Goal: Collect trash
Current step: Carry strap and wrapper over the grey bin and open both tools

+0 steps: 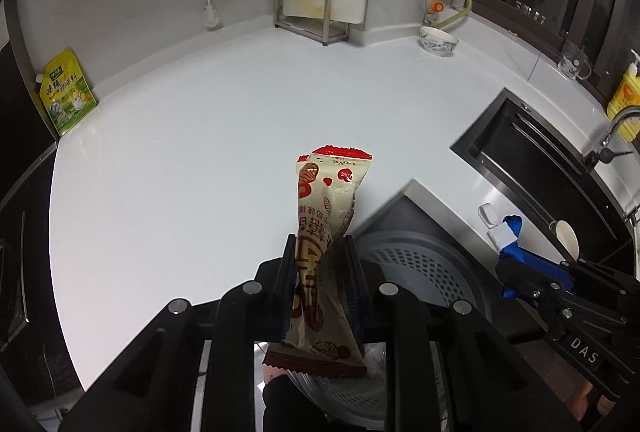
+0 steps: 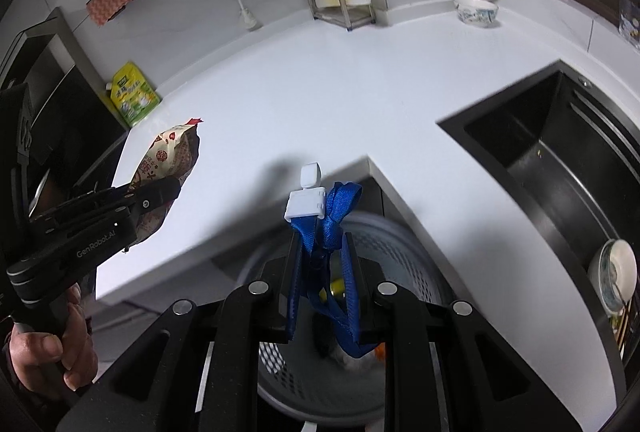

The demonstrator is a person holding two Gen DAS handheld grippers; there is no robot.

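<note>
My left gripper (image 1: 320,252) is shut on a cream and red snack wrapper (image 1: 326,200), held upright over the counter's front edge. The wrapper (image 2: 168,160) and left gripper (image 2: 160,194) also show at the left of the right wrist view. My right gripper (image 2: 320,252) is shut on a blue lanyard (image 2: 332,224) with a white clip (image 2: 306,202), held above a grey perforated trash bin (image 2: 404,260). The bin (image 1: 420,264) sits below the counter, under both grippers. The right gripper (image 1: 516,256) with the lanyard (image 1: 514,240) shows at the right of the left wrist view.
A white counter (image 1: 200,152) runs back to the wall. A black sink (image 2: 540,152) lies at right, with a bowl (image 2: 616,272) in it. A yellow-green pouch (image 1: 66,92), a metal rack (image 1: 308,8) and a patterned bowl (image 1: 438,40) stand at the back.
</note>
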